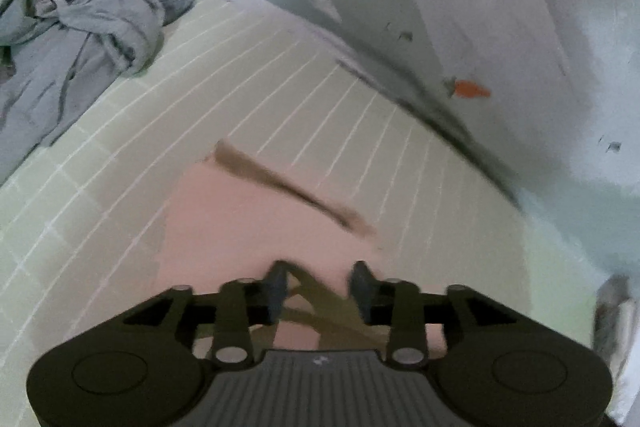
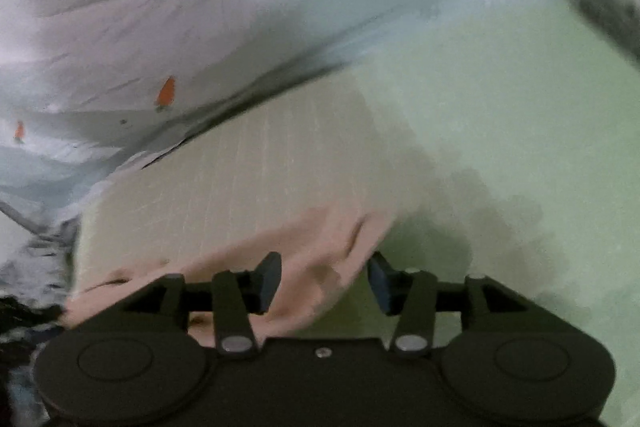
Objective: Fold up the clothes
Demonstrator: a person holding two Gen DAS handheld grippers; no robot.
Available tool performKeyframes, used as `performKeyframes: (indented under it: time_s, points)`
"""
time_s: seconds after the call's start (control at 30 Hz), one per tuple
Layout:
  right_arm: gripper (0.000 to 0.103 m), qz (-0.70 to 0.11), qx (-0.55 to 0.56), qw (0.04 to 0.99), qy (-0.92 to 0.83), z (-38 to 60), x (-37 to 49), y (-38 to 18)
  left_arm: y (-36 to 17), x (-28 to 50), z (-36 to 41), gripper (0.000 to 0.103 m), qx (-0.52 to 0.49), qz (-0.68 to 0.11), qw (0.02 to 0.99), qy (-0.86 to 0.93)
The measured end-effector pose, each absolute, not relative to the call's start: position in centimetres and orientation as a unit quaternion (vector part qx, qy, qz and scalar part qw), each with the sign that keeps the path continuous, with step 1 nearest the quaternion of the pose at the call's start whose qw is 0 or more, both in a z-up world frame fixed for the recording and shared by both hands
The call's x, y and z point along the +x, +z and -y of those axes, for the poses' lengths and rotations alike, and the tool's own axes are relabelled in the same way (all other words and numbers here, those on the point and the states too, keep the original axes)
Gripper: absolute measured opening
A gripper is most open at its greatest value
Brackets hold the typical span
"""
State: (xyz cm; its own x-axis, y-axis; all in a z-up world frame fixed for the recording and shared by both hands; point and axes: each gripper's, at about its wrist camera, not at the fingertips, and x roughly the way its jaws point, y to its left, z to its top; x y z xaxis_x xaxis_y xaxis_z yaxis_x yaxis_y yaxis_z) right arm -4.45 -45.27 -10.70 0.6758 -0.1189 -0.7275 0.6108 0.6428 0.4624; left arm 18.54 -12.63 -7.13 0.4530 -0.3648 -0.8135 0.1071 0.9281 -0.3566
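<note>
Pink garment (image 1: 240, 227) flat on green mat (image 1: 100, 187), both claws, left (image 1: 318, 291) and right (image 2: 324, 285), half-parted, gripping nothing, likely released for smoothing; grey clothes (image 1: 80, 27) heaped at ten o'clock.

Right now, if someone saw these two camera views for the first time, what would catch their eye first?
Probably the pink garment spread on the pale green gridded mat, with a brown strap across it, right ahead of the left gripper. Next, the crumpled grey clothes heaped at the mat's far left corner. In the right wrist view, a pink fold sits between the right gripper's parted fingers.
</note>
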Motion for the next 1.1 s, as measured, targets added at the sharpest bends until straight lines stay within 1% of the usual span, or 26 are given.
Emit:
performKeyframes:
  time_s: [0.03, 0.1, 0.2, 0.3, 0.33, 0.37, 0.4, 0.47, 0.53, 0.6, 0.67, 0.7, 0.73, 0.77, 0.8, 0.87, 0.9, 0.93, 1.0, 1.03, 1.1]
  points:
    - [0.051, -0.345, 0.378, 0.833, -0.209, 45.0, -4.5, -11.1, -7.3, 18.3, 12.5, 0.046, -0.126, -0.507, 0.841, -0.139]
    - [0.054, -0.358, 0.406, 0.819, -0.190, 44.5, -4.2, -11.9, -7.5, 18.1, 12.1, 0.050, -0.128, -0.511, 0.839, -0.136]
    - [0.060, -0.376, 0.440, 0.800, -0.157, 43.7, -3.4, -13.3, -7.5, 17.7, 11.8, 0.052, -0.128, -0.509, 0.841, -0.133]
    - [0.059, -0.382, 0.457, 0.793, -0.130, 42.9, -1.9, -14.4, -7.3, 17.5, 11.6, 0.053, -0.127, -0.507, 0.842, -0.134]
    - [0.055, -0.381, 0.455, 0.795, -0.124, 42.8, -1.3, -14.5, -7.2, 17.5, 11.6, 0.053, -0.127, -0.506, 0.842, -0.135]
    - [0.043, -0.378, 0.450, 0.800, -0.119, 42.7, -0.9, -14.5, -7.1, 17.5, 11.6, 0.053, -0.126, -0.505, 0.843, -0.134]
    - [0.028, -0.380, 0.437, 0.807, -0.112, 42.5, -0.6, -14.3, -7.1, 17.4, 11.6, 0.053, -0.124, -0.504, 0.844, -0.134]
    - [0.007, -0.389, 0.405, 0.822, -0.097, 41.9, -0.1, -13.8, -7.0, 17.2, 11.6, 0.053, -0.115, -0.504, 0.846, -0.134]
    - [0.005, -0.400, 0.384, 0.827, -0.095, 41.6, -0.8, -13.5, -7.0, 17.1, 11.6, 0.053, -0.104, -0.507, 0.845, -0.133]
    - [0.004, -0.411, 0.366, 0.830, -0.094, 41.3, -1.6, -13.2, -7.2, 16.9, 11.7, 0.053, -0.093, -0.508, 0.845, -0.138]
    - [0.007, -0.412, 0.356, 0.833, -0.100, 41.3, -2.3, -12.8, -7.4, 16.8, 12.0, 0.053, -0.082, -0.512, 0.842, -0.145]
    - [0.015, -0.404, 0.359, 0.834, -0.109, 41.6, -2.7, -12.5, -7.5, 16.7, 12.1, 0.053, -0.077, -0.514, 0.841, -0.148]
    - [0.027, -0.396, 0.359, 0.836, -0.123, 41.9, -3.1, -12.2, -7.6, 16.6, 12.3, 0.053, -0.071, -0.516, 0.840, -0.152]
    - [0.035, -0.388, 0.359, 0.838, -0.137, 42.2, -3.5, -11.9, -7.7, 16.6, 12.6, 0.053, -0.066, -0.518, 0.838, -0.158]
    - [0.048, -0.380, 0.363, 0.837, -0.150, 42.6, -3.9, -11.7, -7.7, 16.5, 12.9, 0.053, -0.061, -0.519, 0.837, -0.164]
    - [0.049, -0.366, 0.380, 0.833, -0.168, 43.3, -4.8, -11.7, -7.8, 16.4, 13.7, 0.053, -0.048, -0.519, 0.835, -0.179]
    - [0.046, -0.360, 0.394, 0.828, -0.171, 43.7, -5.1, -11.9, -7.9, 16.3, 14.1, 0.054, -0.041, -0.518, 0.833, -0.190]
    - [0.041, -0.352, 0.405, 0.826, -0.171, 44.1, -5.2, -12.0, -7.9, 16.1, 14.7, 0.054, -0.031, -0.517, 0.831, -0.203]
    - [0.007, -0.333, 0.416, 0.829, -0.169, 44.7, -5.1, -12.0, -7.8, 15.7, 15.9, 0.054, -0.010, -0.513, 0.826, -0.232]
    - [0.004, -0.320, 0.415, 0.835, -0.167, 44.9, -4.7, -11.6, -7.8, 15.5, 16.4, 0.054, 0.000, -0.511, 0.824, -0.246]
    - [0.002, -0.290, 0.411, 0.850, -0.153, 45.2, -3.4, -10.4, -7.7, 15.2, 17.6, 0.056, 0.016, -0.502, 0.821, -0.273]
